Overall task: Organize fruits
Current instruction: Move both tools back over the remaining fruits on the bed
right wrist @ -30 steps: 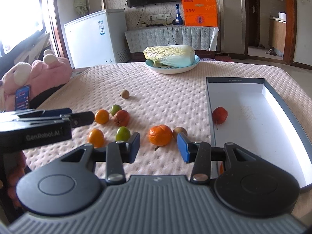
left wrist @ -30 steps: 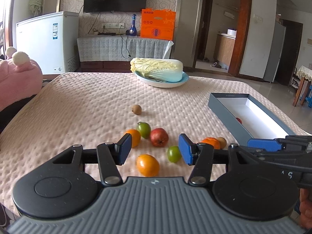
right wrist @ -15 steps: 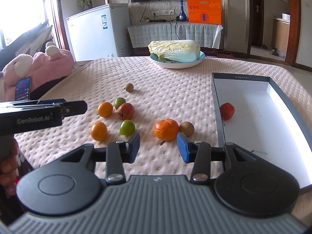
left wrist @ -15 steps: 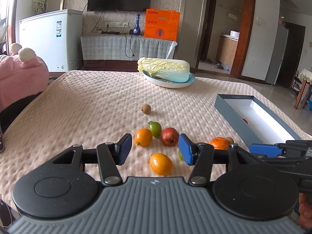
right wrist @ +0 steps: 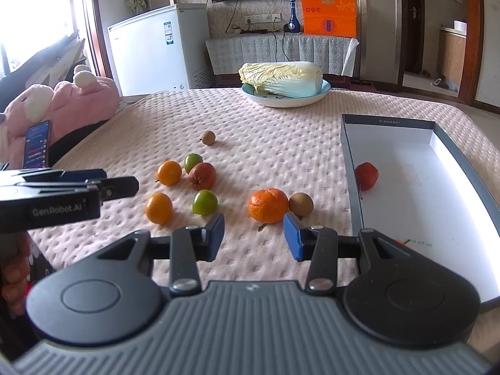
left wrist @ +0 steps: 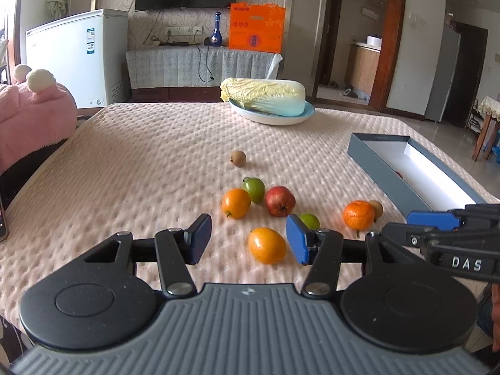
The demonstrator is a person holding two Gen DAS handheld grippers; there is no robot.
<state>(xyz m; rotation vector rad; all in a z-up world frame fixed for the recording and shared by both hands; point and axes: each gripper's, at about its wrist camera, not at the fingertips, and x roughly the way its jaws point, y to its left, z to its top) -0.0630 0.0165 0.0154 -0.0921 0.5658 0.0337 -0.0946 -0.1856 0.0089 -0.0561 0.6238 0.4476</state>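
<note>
Several fruits lie on the pink quilted table (left wrist: 140,162). An orange fruit (left wrist: 267,245) lies between the fingers of my open left gripper (left wrist: 248,243), with nothing gripped. Beyond it are a small orange (left wrist: 236,203), a green fruit (left wrist: 254,189), a red fruit (left wrist: 280,201), a second green fruit (left wrist: 310,220) and a brown longan (left wrist: 238,158). My right gripper (right wrist: 253,236) is open and empty, just short of a mandarin (right wrist: 268,205) and a brown fruit (right wrist: 300,204). A grey box (right wrist: 450,143) at the right holds one red fruit (right wrist: 366,176).
A cabbage (left wrist: 264,96) on a blue plate (left wrist: 272,118) stands at the table's far side. A pink plush (right wrist: 62,106) and a phone (right wrist: 37,143) are at the left edge. Each gripper shows in the other's view, the right one (left wrist: 453,228) and the left one (right wrist: 72,187).
Both grippers have drawn back and risen a little, so the fruits sit farther ahead. The left view has shifted left relative to the fruits. No fruit has moved.
</note>
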